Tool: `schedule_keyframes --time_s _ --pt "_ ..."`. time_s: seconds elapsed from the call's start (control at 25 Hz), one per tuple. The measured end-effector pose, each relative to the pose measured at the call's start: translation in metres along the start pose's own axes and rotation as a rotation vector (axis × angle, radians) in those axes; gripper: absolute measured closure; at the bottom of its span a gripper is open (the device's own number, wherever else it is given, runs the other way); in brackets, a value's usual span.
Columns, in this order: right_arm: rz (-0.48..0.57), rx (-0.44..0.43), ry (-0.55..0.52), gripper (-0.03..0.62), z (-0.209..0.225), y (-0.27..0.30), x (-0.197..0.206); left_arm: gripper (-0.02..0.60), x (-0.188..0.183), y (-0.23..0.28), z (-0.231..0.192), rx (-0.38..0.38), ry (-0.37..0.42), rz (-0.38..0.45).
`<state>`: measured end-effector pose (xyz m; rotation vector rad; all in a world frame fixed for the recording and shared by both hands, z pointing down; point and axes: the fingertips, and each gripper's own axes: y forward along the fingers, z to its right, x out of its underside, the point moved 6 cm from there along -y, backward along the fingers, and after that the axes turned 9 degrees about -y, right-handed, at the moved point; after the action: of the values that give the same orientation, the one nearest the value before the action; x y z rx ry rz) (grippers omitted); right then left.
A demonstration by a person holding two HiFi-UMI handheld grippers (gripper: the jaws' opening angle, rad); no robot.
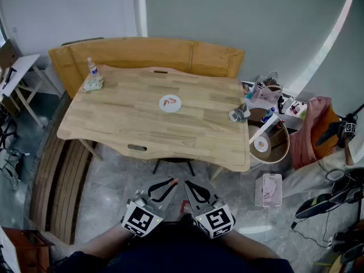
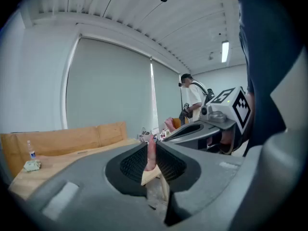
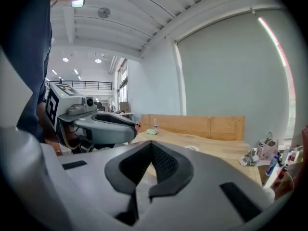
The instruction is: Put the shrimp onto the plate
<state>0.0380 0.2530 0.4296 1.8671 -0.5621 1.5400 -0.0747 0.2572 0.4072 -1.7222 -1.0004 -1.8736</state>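
A small white plate (image 1: 170, 103) sits mid-table on the wooden table (image 1: 125, 124), with an orange-red piece lying on it. My left gripper (image 1: 172, 184) hangs low in front of the table's near edge, shut on a pink shrimp (image 2: 151, 154) that stands upright between its jaws. Beside it, my right gripper (image 1: 187, 185) is shut with nothing in it (image 3: 150, 150). Both grippers are well short of the plate. In the right gripper view the plate (image 3: 193, 148) shows faintly on the tabletop.
A clear bottle (image 1: 91, 67) and a green cloth (image 1: 92, 84) stand at the table's back left. A crumpled wrapper (image 1: 239, 115) lies at its right edge. A wooden bench (image 1: 148, 53) wraps the far side. A round tub (image 1: 269, 144) and clutter are on the right; a person (image 2: 193, 98) stands far off.
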Motion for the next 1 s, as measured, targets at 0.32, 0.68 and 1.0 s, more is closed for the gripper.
schedule_keyframes --time_s 0.32,0.68,1.0 --pt "-0.005 -0.002 -0.003 0.585 0.003 0.000 0.003 0.522 0.003 0.003 -0.002 -0.006 -0.011 -0.006" --pt "0.028 -0.019 0.010 0.585 0.024 -0.004 0.003 0.523 0.000 0.017 -0.002 -0.039 -0.021 -0.016" --pt "0.047 -0.036 0.013 0.585 0.062 -0.003 0.011 0.522 -0.004 0.039 -0.008 -0.117 -0.021 -0.006"
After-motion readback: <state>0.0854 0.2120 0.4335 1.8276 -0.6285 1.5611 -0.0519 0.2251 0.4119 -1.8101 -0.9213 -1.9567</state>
